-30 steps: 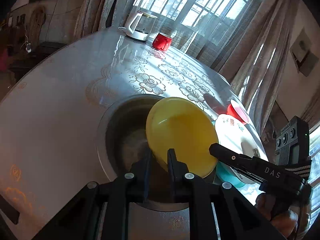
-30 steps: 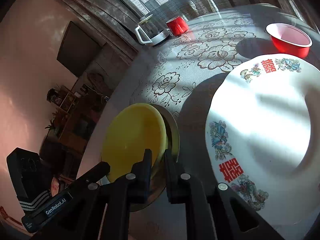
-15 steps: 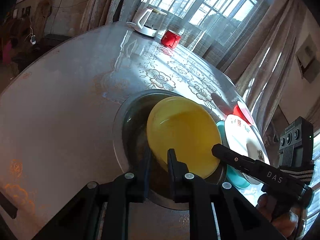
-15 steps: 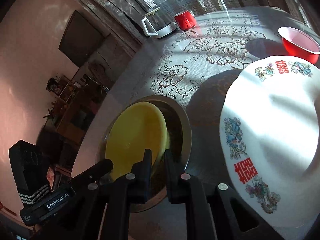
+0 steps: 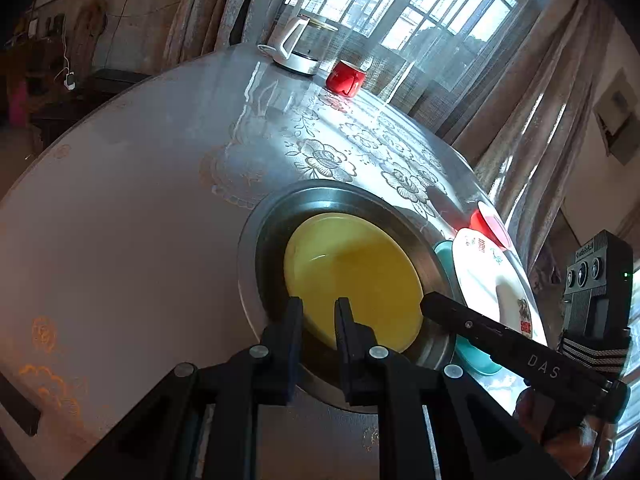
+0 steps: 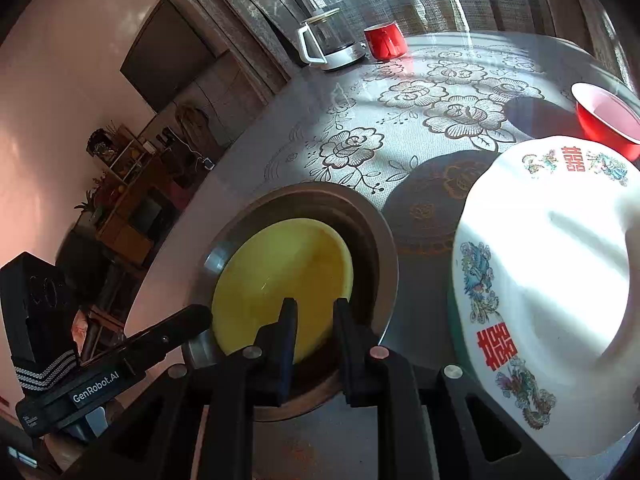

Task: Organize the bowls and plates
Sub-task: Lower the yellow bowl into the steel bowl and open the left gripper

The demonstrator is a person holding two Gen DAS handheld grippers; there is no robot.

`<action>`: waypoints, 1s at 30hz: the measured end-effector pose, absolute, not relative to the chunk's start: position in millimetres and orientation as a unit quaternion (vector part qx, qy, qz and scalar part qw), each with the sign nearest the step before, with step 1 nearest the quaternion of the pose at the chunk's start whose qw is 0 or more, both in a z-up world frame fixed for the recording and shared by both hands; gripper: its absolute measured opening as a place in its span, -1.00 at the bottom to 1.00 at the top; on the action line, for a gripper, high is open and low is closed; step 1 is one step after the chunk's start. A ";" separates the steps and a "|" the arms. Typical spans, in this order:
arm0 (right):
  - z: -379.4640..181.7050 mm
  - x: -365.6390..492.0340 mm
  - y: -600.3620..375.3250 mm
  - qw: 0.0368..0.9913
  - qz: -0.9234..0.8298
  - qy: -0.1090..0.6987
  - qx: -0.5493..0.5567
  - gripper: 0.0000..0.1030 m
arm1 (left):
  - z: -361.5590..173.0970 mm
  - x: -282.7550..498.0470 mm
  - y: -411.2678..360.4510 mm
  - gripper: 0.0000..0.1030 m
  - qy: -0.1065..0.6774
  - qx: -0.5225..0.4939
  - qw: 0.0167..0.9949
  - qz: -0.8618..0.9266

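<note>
A yellow plate (image 5: 352, 276) (image 6: 280, 276) lies in a wide metal dish (image 5: 252, 248) (image 6: 386, 240) on the round table. My left gripper (image 5: 319, 308) is shut on the plate's near rim. From the other side, my right gripper (image 6: 316, 308) straddles the rim; its jaws are opening and the pads stand slightly off the rim between them. A white plate (image 6: 560, 280) (image 5: 488, 280) with red characters rests on a teal plate (image 5: 444, 252) to the right. Behind it stands a red bowl (image 6: 604, 120) (image 5: 490, 226).
A glass kettle (image 5: 296, 48) (image 6: 328, 44) and a red mug (image 5: 345, 78) (image 6: 385, 40) stand at the table's far edge by the curtained window. A flowered cloth (image 6: 452, 116) covers the table. A hand (image 5: 568, 436) holds the right gripper at lower right.
The yellow plate, tilted up a second ago, has come down flat into the metal dish. The right gripper's jaws stand a little wider apart than before.
</note>
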State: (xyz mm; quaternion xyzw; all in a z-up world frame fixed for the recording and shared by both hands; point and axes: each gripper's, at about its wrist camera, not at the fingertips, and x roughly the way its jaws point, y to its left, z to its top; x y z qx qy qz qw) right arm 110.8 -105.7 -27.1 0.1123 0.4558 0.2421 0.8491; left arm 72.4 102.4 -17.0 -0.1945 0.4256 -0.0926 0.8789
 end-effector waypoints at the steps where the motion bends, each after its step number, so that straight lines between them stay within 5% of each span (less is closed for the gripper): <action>1: -26.9 110.3 -104.3 0.850 0.242 0.455 0.106 -0.65 | -17.3 72.4 102.1 -0.71 0.426 -0.193 0.879 -0.091; 30: -23.8 98.7 -123.1 0.865 0.252 0.407 0.149 -0.36 | -0.9 65.2 90.1 -0.31 0.391 -0.114 0.912 -0.051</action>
